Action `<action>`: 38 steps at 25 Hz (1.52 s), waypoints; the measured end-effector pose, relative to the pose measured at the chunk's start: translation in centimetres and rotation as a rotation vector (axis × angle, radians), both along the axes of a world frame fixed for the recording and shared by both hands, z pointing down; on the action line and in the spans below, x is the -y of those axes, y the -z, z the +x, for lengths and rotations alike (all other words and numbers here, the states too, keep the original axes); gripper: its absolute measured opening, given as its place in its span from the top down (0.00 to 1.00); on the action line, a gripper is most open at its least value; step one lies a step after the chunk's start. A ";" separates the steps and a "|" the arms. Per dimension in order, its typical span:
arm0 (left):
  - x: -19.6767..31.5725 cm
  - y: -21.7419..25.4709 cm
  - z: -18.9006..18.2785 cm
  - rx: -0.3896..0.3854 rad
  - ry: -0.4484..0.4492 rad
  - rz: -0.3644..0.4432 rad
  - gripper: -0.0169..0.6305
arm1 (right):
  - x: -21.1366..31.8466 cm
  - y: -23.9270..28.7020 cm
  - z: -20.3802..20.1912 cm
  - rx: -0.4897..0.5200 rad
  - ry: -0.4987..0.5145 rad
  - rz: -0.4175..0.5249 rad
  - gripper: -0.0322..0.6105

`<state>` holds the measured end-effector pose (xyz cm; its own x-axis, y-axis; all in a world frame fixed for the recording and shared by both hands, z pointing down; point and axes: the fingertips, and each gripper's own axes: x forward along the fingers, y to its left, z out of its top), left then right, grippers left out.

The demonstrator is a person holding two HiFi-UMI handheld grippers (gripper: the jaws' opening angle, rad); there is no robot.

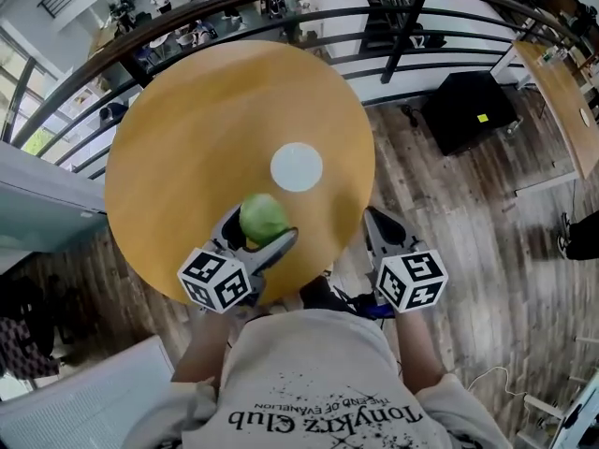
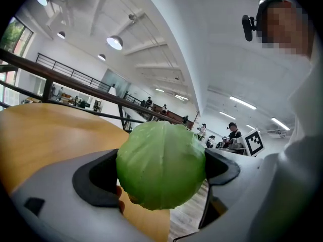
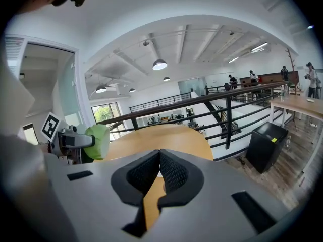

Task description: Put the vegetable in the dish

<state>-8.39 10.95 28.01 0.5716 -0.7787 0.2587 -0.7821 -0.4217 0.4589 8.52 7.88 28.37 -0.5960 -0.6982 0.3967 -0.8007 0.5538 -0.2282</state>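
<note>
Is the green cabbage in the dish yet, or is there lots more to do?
Not yet. Done: the cabbage is grabbed, with the left gripper shut on it near the table's front edge. In hand: carrying it. Left to do: move it over the white dish, which is empty, and let go. The right gripper is shut and holds nothing.

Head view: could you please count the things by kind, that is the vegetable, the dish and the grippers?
green vegetable: 1
white dish: 1
grippers: 2 (left gripper, right gripper)
Total: 4
</note>
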 end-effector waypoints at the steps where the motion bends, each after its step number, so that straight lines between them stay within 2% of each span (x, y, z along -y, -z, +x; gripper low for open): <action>1: 0.6 -0.1 0.2 0.001 0.010 -0.005 0.21 | 0.7 -0.2 0.2 0.001 0.011 -0.007 0.91; 12: 4.0 0.4 0.1 0.032 0.063 -0.009 0.21 | 5.8 -0.8 -0.6 0.011 0.084 -0.039 0.91; 20: 5.7 -0.3 -0.9 0.023 0.038 -0.031 0.21 | 7.0 -1.6 -1.3 0.017 0.038 -0.059 0.91; 38: 10.3 -4.3 -1.7 0.113 -0.038 -0.099 0.21 | 10.0 -4.0 -2.3 0.020 -0.010 -0.101 0.91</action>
